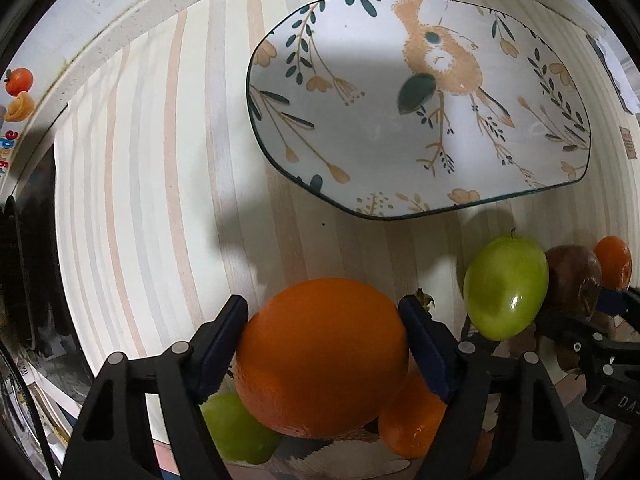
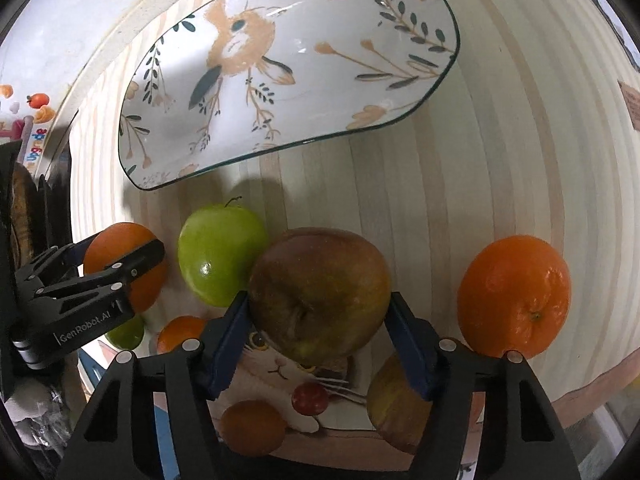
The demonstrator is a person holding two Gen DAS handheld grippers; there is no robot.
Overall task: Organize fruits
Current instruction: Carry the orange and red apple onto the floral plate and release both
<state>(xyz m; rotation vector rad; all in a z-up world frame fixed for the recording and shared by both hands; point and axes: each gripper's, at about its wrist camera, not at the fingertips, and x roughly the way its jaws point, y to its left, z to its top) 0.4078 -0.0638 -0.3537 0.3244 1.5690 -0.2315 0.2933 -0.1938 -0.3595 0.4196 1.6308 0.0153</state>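
My left gripper (image 1: 322, 346) is shut on a large orange (image 1: 320, 360), held above the striped table. My right gripper (image 2: 318, 330) is shut on a brownish-red apple (image 2: 320, 296), also lifted. The bird-patterned oval plate (image 1: 360, 140) lies empty ahead; it also shows in the right wrist view (image 2: 320, 92). A green apple (image 1: 506, 286) sits between the two grippers and shows in the right wrist view (image 2: 220, 254). In the right wrist view the left gripper (image 2: 116, 260) holds its orange (image 2: 100, 254) at the left.
Another orange (image 2: 514, 296) lies on the table at the right. Below the grippers a cat-print mat (image 2: 276, 376) carries more fruit: a small orange (image 2: 252, 428), a red cherry tomato (image 2: 310, 398), a yellowish apple (image 2: 394, 408), a green apple (image 1: 236, 428). A wall edge (image 1: 120, 32) bounds the table behind.
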